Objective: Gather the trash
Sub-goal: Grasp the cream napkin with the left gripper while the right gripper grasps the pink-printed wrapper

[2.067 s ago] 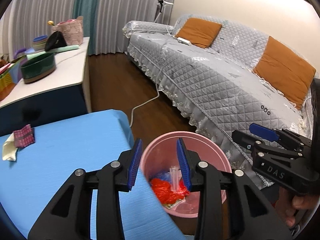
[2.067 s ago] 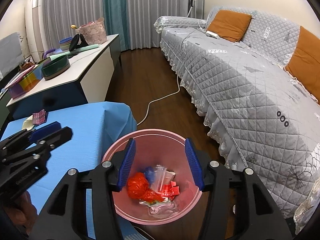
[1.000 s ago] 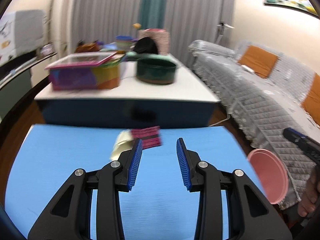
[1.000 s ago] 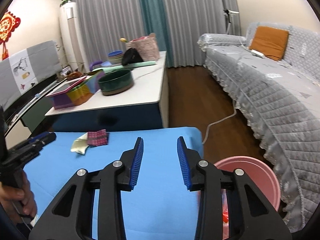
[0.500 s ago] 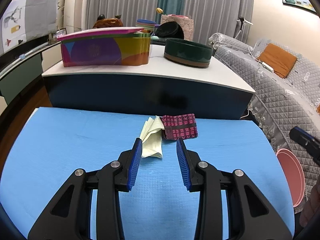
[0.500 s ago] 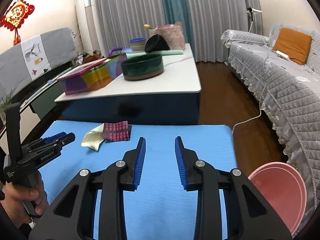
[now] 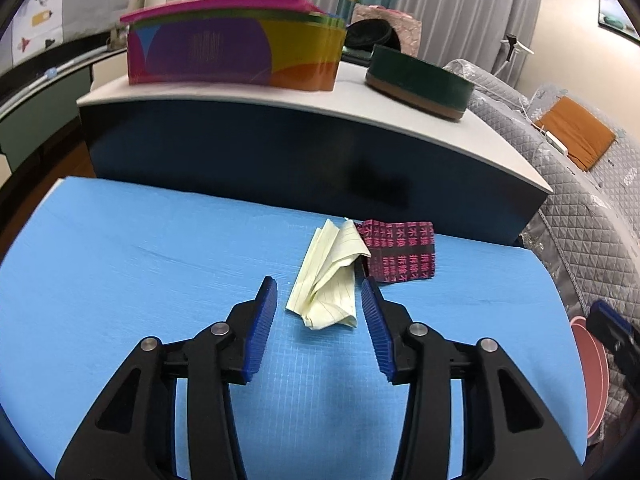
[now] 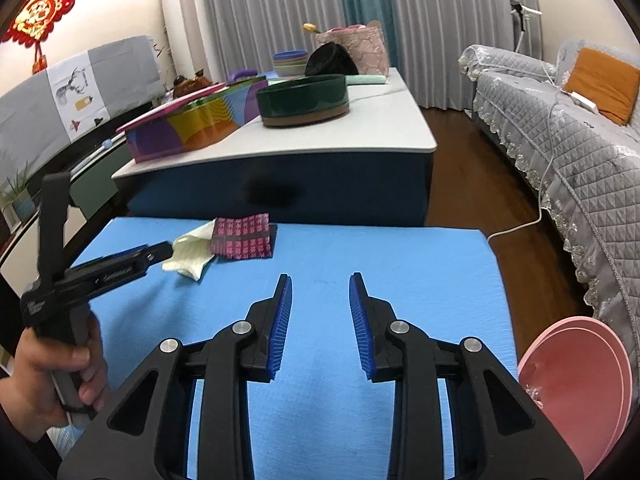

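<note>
Blue cloth covers the low counter (image 7: 120, 264), and near its far edge lies a crumpled sheet of pale yellow lined paper (image 7: 330, 280). Touching the paper's right side, partly tucked under it, is a flat dark wrapper printed with pink characters (image 7: 400, 256). The left tongs (image 7: 318, 292) point down at the paper; their blue ribbed pads (image 7: 264, 320) stand on either side of its near end without pressing it, and the jaws are opening. The right tongs (image 8: 320, 292) hang over bare blue cloth to the right of the paper, well apart from it, jaws parted with nothing between them. In the right wrist view, a hand (image 8: 44, 376) grips the left tool's handle. Far right of the paper, past the counter's edge, stands a round pink plastic bin (image 8: 580, 380). Behind the paper, a higher white-topped cabinet (image 8: 360, 136) carries a multicoloured box (image 7: 236, 56) and a dark green round tub (image 7: 418, 78).
</note>
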Motion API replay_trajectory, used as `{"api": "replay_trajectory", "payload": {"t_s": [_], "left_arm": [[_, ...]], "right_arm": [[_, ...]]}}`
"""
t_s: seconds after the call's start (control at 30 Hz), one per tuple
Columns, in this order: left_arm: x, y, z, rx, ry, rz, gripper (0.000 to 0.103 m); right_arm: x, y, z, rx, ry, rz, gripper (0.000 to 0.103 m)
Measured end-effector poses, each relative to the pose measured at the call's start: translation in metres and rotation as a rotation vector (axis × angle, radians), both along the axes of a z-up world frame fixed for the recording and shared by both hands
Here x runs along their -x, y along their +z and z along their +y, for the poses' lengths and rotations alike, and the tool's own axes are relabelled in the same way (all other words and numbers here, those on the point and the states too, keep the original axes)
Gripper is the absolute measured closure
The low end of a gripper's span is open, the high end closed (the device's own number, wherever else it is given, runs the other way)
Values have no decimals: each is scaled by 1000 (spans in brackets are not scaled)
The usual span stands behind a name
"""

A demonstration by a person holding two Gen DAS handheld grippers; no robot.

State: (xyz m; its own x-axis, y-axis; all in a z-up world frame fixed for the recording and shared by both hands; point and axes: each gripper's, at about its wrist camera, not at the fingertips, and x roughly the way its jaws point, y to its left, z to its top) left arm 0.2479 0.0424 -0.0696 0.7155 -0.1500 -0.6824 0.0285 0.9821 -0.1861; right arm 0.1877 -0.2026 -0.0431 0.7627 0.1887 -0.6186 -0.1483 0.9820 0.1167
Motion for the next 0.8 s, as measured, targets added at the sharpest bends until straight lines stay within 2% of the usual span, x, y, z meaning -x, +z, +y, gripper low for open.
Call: {"api": "replay_trajectory", "payload": {"t_s": [0.3, 0.43, 0.5, 0.6, 0.8], "left_arm": [[-13, -14, 5, 20, 18, 45, 60], [-13, -16, 3, 27, 6, 59, 76], [-14, -17, -1, 3, -2, 67, 91], [-14, -15, 0, -6, 6, 74, 100], [-10, -15, 11, 14, 39, 91, 101]], "right_arm": [[-29, -13, 21, -41, 53, 39, 72], [-53, -21, 38, -52, 86, 49, 72], [-67, -26, 47, -53, 97, 56, 71], [-88, -33, 55, -60, 104, 77, 68], [-126, -43, 67, -67, 134, 114, 67]]}}
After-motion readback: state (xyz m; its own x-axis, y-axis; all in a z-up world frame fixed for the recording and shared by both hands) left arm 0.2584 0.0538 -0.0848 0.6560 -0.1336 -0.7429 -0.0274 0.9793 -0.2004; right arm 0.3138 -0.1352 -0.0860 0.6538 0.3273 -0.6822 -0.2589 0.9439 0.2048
